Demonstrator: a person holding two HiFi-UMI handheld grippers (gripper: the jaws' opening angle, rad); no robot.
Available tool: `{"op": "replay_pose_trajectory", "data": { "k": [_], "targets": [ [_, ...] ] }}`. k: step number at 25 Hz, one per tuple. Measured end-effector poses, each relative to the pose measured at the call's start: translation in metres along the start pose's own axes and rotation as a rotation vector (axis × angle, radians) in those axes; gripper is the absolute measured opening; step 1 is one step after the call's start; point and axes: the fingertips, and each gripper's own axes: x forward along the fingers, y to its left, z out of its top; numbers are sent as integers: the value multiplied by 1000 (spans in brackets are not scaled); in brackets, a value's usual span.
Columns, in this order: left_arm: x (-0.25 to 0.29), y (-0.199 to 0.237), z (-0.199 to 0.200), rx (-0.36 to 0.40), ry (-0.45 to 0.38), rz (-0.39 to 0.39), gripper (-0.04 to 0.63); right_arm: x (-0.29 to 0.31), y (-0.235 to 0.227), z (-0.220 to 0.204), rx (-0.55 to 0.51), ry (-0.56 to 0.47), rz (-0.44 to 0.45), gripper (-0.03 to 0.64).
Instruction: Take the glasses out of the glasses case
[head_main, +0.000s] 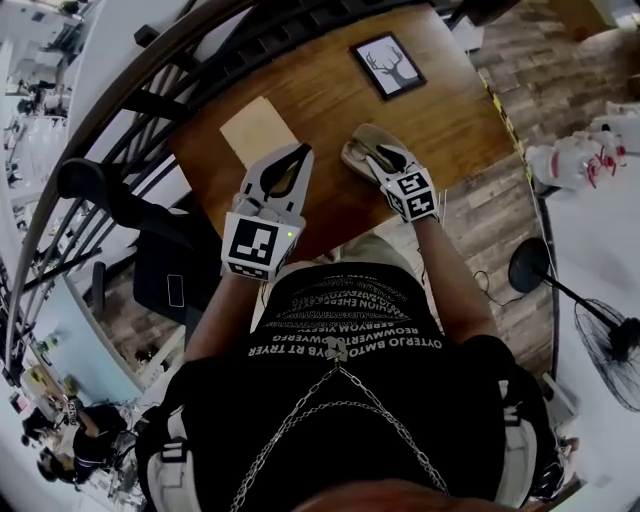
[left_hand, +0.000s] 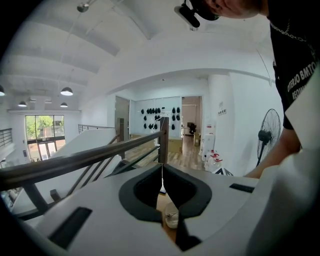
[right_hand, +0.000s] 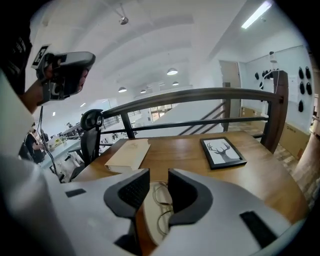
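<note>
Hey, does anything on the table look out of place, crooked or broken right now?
Nothing stands out. The glasses case lies open on the table with the glasses resting inside. The book and the deer picture lie flat. The right gripper is open over the case; the left gripper is shut, empty.

The right gripper (head_main: 383, 158) covers much of the glasses case (head_main: 356, 150) in the head view, and in the right gripper view its jaws hide the case's near end and part of the glasses (right_hand: 161, 204) inside it.
</note>
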Motion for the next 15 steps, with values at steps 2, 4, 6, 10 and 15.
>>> {"op": "replay_pose_trajectory", "data": {
  "k": [2,4,6,10,15],
  "targets": [
    [1,0,-1,-4,4,4,29,7,-3,-7,4,16,11,117],
    [2,1,-2,-6,8,7,29,13,-5,-14,4,33,19,117],
    [3,3,-2,-7,10,14,29,20,-8,-21,1,55,24,117],
    [6,5,-2,-9,6,25,29,32,-13,-37,-9,101,35,117],
    [8,1,-2,-3,12,27,29,45,-18,-56,-16,157,39,117]
  ]
}}
